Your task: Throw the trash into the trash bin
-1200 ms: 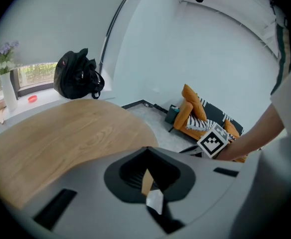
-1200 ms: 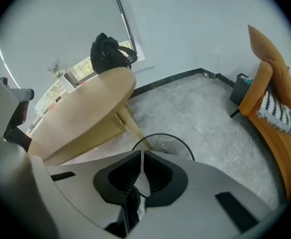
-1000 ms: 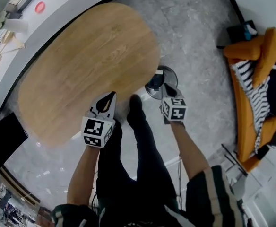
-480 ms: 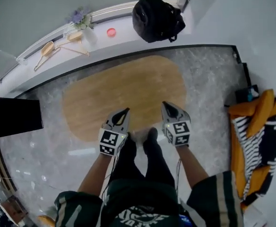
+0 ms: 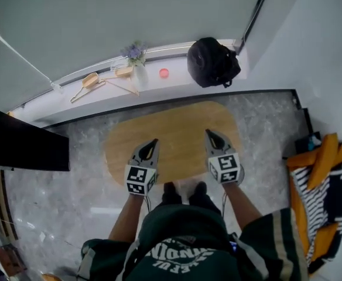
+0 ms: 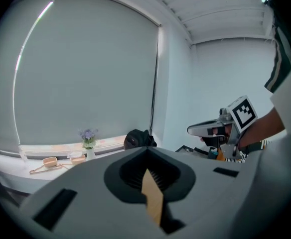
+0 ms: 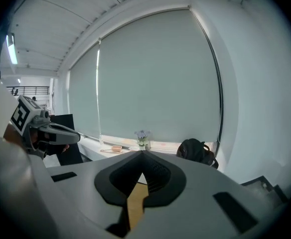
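Hovering over the oval wooden table (image 5: 177, 127), left gripper (image 5: 153, 141) and right gripper (image 5: 209, 133) sit clenched, empty; with no bin visible, best look round before reaching

The worktop (image 5: 171, 134) stands on the floor before the person, with the left hand-held gripper (image 5: 153, 141) and the right hand-held gripper (image 5: 209, 133) side by side over its near edge. Behind it runs a sill (image 5: 54, 104) carrying, left to right, hangers (image 5: 95, 82), a vase (image 5: 138, 63), a disc (image 5: 164, 72) and a backpack (image 5: 212, 62). A screen (image 5: 27, 150) stands left of the worktop, a seat (image 5: 320, 198) well to its right.
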The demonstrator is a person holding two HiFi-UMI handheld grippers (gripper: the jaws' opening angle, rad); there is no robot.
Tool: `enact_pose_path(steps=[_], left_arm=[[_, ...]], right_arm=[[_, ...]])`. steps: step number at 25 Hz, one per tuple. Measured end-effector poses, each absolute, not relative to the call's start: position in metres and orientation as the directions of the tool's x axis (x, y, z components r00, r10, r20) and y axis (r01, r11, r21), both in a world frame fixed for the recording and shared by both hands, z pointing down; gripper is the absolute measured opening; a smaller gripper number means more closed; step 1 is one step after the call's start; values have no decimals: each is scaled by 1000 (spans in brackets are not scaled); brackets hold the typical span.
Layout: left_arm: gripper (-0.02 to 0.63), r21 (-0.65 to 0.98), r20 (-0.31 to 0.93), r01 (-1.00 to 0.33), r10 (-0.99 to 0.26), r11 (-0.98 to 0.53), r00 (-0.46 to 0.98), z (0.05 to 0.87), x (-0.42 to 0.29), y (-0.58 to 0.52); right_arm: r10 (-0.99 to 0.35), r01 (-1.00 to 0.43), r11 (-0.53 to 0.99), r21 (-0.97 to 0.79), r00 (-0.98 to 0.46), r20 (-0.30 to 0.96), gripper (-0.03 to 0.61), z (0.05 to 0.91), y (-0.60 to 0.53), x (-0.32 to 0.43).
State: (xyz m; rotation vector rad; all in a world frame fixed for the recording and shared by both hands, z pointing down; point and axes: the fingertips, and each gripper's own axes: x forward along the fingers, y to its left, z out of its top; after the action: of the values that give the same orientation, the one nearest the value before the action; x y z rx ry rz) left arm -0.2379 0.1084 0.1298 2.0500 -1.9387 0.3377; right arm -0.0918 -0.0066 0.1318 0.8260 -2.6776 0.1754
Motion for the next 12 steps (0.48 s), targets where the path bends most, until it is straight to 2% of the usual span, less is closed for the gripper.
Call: enact_pose_path(steps=[8,12], left_arm=[[-2,52,315,-999,-949,-13,29,101,-275,126],[-2,49,293,-999,-956,-14,28,98,-289,129]], right_arm=[[-564,-585,811,-21,-791,238,-2,95,12,-129],[-570,-585,811,2,-790,225,-2,93,17,-139]])
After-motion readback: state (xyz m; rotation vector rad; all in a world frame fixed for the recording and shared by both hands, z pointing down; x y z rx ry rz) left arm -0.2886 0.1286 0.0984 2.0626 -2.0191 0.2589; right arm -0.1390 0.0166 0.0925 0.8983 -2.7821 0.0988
